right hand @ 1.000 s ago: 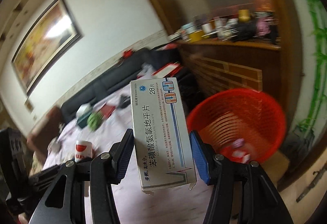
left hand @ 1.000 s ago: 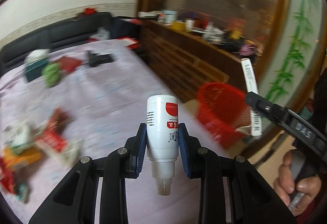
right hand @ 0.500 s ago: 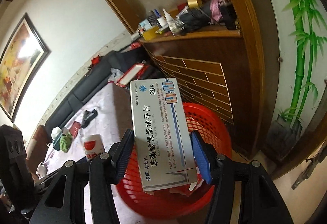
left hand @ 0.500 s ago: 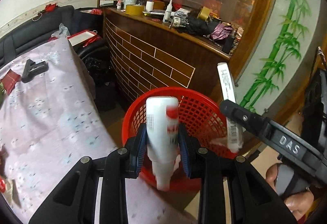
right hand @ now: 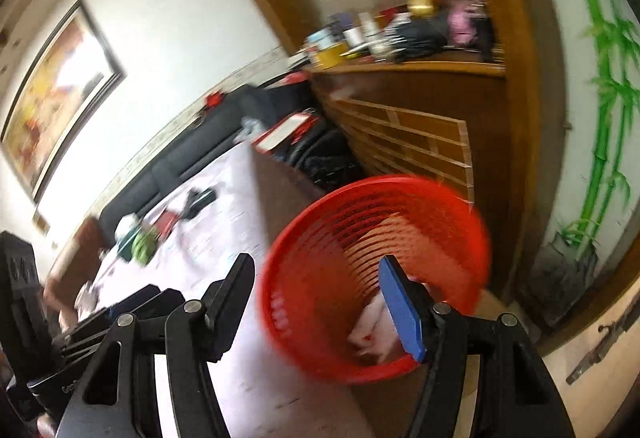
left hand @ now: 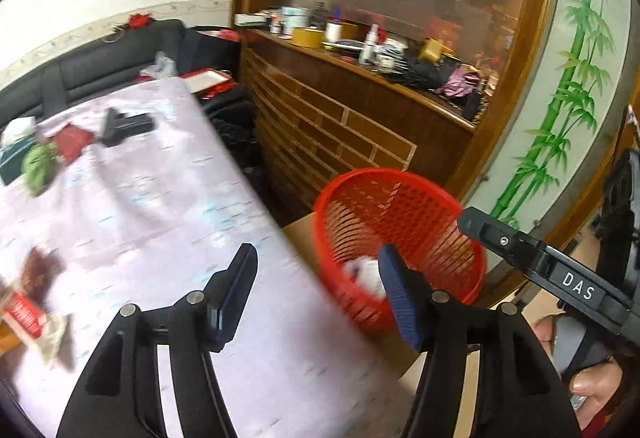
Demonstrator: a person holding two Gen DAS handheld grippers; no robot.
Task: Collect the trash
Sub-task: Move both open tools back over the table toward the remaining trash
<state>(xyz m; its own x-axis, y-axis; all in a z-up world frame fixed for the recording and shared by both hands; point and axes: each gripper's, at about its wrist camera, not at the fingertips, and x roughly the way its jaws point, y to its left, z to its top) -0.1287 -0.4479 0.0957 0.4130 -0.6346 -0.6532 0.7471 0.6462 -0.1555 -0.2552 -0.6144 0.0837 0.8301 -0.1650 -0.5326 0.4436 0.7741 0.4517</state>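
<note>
Trash is seen in two places: pale items already lying in the red basket (left hand: 400,222), and a scatter left on the worktop (left hand: 160,198). Nearest the cameras, the left claw (left hand: 316,298) is spread wide with nothing between its pads, and the right claw (right hand: 316,302) is likewise spread and empty; both are held beside the basket, which is judged to fit a drop just made. The basket is set on the floor just off the worktop's edge, so that little reach is needed. Its contents are largely hidden by the blue pads and smeared by blur, so no item can be named. Farther off, a red packet (left hand: 24,314), a green bundle (left hand: 38,166) and a dark object (left hand: 128,124) are made out on the cloth, though whether each counts as rubbish cannot be told.
</note>
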